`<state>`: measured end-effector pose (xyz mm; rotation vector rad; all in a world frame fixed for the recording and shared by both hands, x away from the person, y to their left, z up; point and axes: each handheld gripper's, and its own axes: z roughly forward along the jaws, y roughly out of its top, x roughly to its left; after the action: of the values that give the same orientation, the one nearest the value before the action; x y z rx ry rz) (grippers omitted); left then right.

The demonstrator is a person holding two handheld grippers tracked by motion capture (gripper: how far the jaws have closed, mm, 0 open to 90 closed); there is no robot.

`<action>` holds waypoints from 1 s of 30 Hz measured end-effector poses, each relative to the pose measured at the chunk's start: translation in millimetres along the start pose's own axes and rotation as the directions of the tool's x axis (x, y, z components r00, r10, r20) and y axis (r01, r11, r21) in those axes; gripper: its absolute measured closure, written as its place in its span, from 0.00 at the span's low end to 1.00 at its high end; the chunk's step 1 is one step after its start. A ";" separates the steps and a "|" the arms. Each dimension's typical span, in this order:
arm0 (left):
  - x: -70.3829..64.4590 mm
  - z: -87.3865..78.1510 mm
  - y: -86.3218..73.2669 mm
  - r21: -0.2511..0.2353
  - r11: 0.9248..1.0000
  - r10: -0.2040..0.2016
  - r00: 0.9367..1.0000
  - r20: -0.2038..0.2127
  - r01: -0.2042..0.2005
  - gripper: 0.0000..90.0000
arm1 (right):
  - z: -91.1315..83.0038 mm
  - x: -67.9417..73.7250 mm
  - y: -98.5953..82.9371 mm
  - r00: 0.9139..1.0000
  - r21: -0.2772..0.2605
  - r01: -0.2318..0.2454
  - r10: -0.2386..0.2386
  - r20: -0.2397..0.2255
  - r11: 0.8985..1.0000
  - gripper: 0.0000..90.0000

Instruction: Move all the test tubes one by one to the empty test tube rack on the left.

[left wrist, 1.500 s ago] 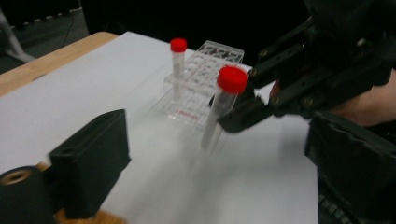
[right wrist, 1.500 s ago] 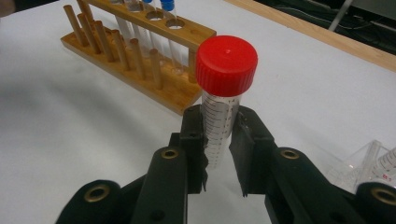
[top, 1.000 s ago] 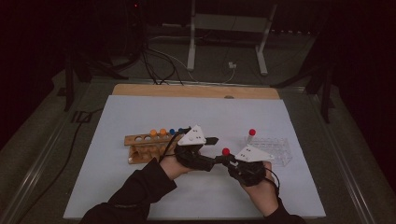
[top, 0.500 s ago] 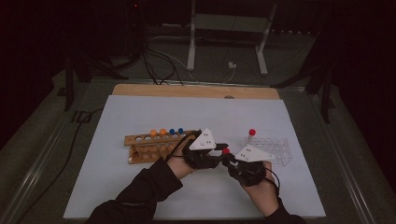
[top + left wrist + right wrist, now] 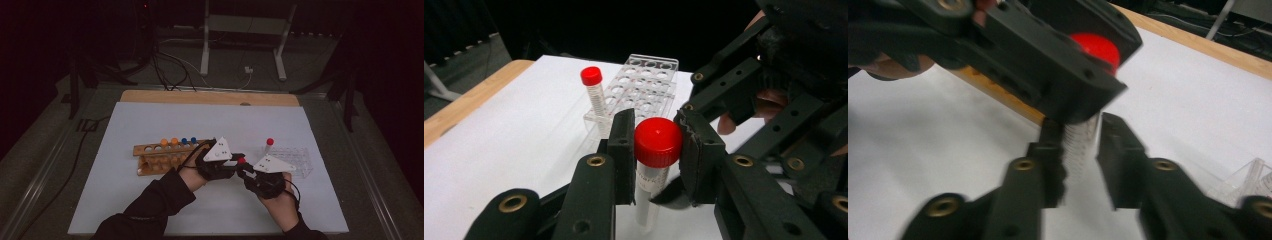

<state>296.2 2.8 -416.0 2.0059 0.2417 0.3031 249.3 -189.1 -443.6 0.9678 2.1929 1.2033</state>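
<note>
A clear tube with a red cap (image 5: 241,160) stands upright between my two grippers, just above the white mat. My left gripper (image 5: 655,150) is shut on the red cap (image 5: 658,141), one pad on each side. My right gripper (image 5: 1082,145) grips the ribbed clear body (image 5: 1079,140) lower down, its jaws tight against it under the left gripper's jaws. In the high view the left gripper (image 5: 238,162) reaches in from the left and the right gripper (image 5: 246,172) from the lower right.
A clear rack (image 5: 295,161) lies right of the grippers with a second red-capped tube (image 5: 270,142) upright at its near-left corner. A wooden rack (image 5: 155,159) with orange and blue capped tubes lies to the left. The white mat (image 5: 150,120) has bare room behind.
My left gripper has moved right, from beside the wooden rack up to the tube's cap. The red cap and the right gripper have stayed where they were.
</note>
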 end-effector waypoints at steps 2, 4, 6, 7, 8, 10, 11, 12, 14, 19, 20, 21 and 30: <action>1.3 -3.3 0.7 -0.001 1.000 -0.002 1.000 -0.011 0.002 0.79 | -0.1 -1.2 -0.8 1.000 -0.010 -0.010 0.010 0.004 1.000 0.65; 3.2 -7.2 1.1 -0.001 1.000 -0.001 1.000 -0.024 0.001 0.79 | -0.9 -2.3 -1.1 1.000 -0.017 -0.014 0.015 0.009 1.000 0.58; 5.3 -11.8 1.6 -0.007 1.000 -0.009 1.000 -0.028 0.009 0.79 | -2.4 -3.6 -1.0 1.000 -0.028 -0.023 0.023 0.007 0.999 0.54; 6.8 -14.3 1.9 -0.013 1.000 -0.019 0.999 -0.026 0.018 0.79 | -3.3 -4.3 -0.8 1.000 -0.033 -0.023 0.024 0.009 0.999 0.51; 8.6 -16.8 2.1 -0.015 1.000 -0.024 0.999 -0.025 0.024 0.79 | -4.1 -5.2 -0.9 1.000 -0.041 -0.027 0.028 0.008 0.999 0.48; 11.4 -21.5 2.8 -0.014 1.000 -0.028 0.999 -0.035 0.027 0.79 | -5.2 -7.7 -0.9 0.999 -0.053 -0.039 0.039 -0.005 0.998 0.39; 12.6 -24.1 3.1 -0.014 0.999 -0.031 0.999 -0.037 0.031 0.79 | -5.8 -8.8 -0.9 0.999 -0.055 -0.047 0.046 -0.007 0.997 0.36; 13.4 -26.6 3.5 -0.014 1.000 -0.028 0.999 -0.043 0.028 0.79 | -6.2 -9.7 -1.1 0.999 -0.061 -0.052 0.052 -0.006 0.997 0.32; 15.1 -31.9 3.9 -0.013 1.000 -0.029 0.998 -0.055 0.028 0.79 | -7.2 -10.9 -0.9 0.998 -0.068 -0.061 0.061 0.003 0.996 0.23; 18.8 -46.3 3.8 -0.008 1.000 -0.028 0.996 -0.086 0.028 0.79 | -9.4 -12.5 0.3 0.997 -0.077 -0.068 0.071 0.033 0.995 0.07; 19.5 -49.5 3.7 -0.009 1.000 -0.029 0.995 -0.095 0.029 0.79 | -9.6 -13.2 0.3 0.997 -0.079 -0.073 0.076 0.032 0.994 0.05; 20.5 -53.0 3.5 -0.009 1.000 -0.029 0.994 -0.105 0.028 0.79 | -9.9 -14.1 0.0 0.996 -0.081 -0.075 0.077 0.033 0.994 0.03; 29.8 -85.6 0.6 0.004 0.999 -0.041 0.985 -0.170 0.043 0.79 | -14.6 -17.1 -0.4 0.998 -0.097 -0.070 0.070 -0.005 0.993 0.00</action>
<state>297.4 84.2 -376.0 1.9815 0.3928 0.4480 250.5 -209.9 -435.5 1.0107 2.0966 1.3302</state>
